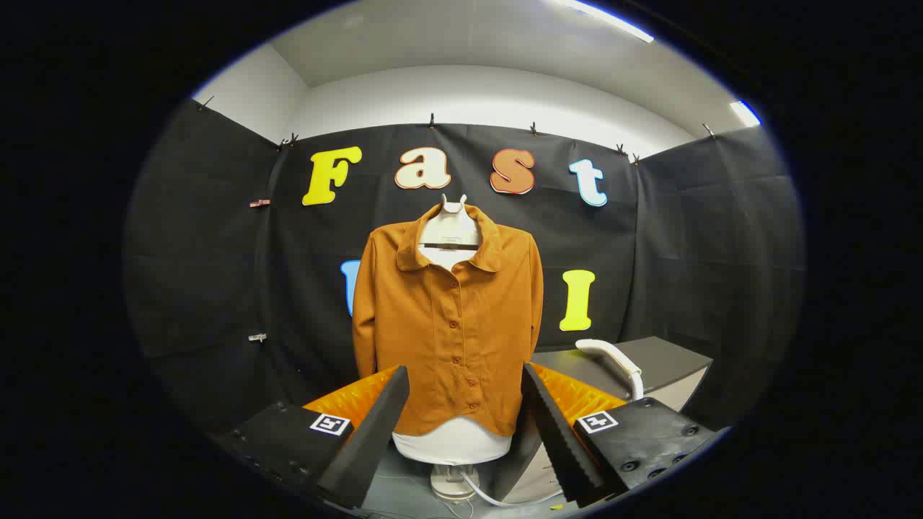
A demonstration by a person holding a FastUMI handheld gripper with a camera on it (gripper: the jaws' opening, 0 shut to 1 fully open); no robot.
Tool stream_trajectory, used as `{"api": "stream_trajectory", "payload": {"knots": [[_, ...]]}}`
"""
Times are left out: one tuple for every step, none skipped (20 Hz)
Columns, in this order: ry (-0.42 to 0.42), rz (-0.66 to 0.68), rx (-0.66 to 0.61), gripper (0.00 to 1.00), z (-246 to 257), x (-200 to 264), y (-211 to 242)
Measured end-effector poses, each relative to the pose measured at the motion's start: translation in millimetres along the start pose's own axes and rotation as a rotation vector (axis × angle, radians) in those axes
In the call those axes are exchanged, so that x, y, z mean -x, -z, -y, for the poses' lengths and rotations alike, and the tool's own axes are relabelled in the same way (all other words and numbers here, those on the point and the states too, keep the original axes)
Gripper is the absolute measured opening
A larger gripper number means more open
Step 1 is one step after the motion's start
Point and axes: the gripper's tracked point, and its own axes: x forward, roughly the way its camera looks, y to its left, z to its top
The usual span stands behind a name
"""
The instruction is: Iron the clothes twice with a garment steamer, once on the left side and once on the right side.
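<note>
The gripper (465, 432) stands wide apart, its two fingers (375, 425) spread to either side with nothing held between them and nothing touching them. Seen through the gap between the fingers, and well beyond them, an orange-brown shirt (451, 324) hangs upright on a white dress form (452, 441), whose rounded lower end shows below the shirt's hem. The shirt is buttoned down the front, its collar lies open, and both sleeves hang straight down at its sides. At the collar the white neck of the form (450, 232) shows, with a small hook at its top. Under the form a white base (453, 481) rests on the grey floor, and a pale cord (484, 491) runs from it toward the right finger. To the right of the shirt, beyond the right finger, a grey table (649, 364) stands against the booth wall. On it, near the edge closest to the shirt, lies the white garment steamer (613, 357), its curved handle arching up and then bending down toward the table. The steamer is apart from the shirt and well clear of the gripper.
</note>
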Motion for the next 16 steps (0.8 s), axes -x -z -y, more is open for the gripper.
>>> {"api": "stream_trajectory", "payload": {"knots": [[0.001, 0.000, -0.004, 0.98, 0.3, -0.2, -0.2], [0.002, 0.000, -0.009, 0.98, 0.0, 0.0, 0.5], [0.001, 0.000, -0.011, 0.98, -0.1, -0.2, 0.2], [0.003, 0.001, -0.010, 0.98, -0.5, 0.1, -0.5], [0.003, 0.002, -0.007, 0.98, -1.2, 0.0, -0.2], [0.004, 0.003, -0.002, 0.98, -2.1, 0.3, -0.7], [0.003, 0.005, -0.001, 0.98, -2.9, 0.4, -1.5], [0.005, 0.007, -0.001, 0.98, -4.1, -0.2, -1.5], [0.003, 0.008, -0.004, 0.98, -5.5, 0.0, -1.6], [0.001, 0.008, -0.006, 0.98, -6.7, -0.8, -1.3], [0.005, 0.005, -0.006, 0.98, -6.6, -0.9, -0.8], [0.009, 0.002, -0.007, 0.98, -5.7, -1.3, 0.3], [0.010, 0.002, -0.006, 0.98, -6.0, -1.4, 0.2], [0.011, 0.003, -0.003, 0.98, -6.9, -1.3, 0.0], [0.013, 0.003, 0.001, 0.98, -7.4, -1.1, -0.2], [0.013, 0.006, 0.006, 0.98, -8.0, -1.6, -0.7]]}}
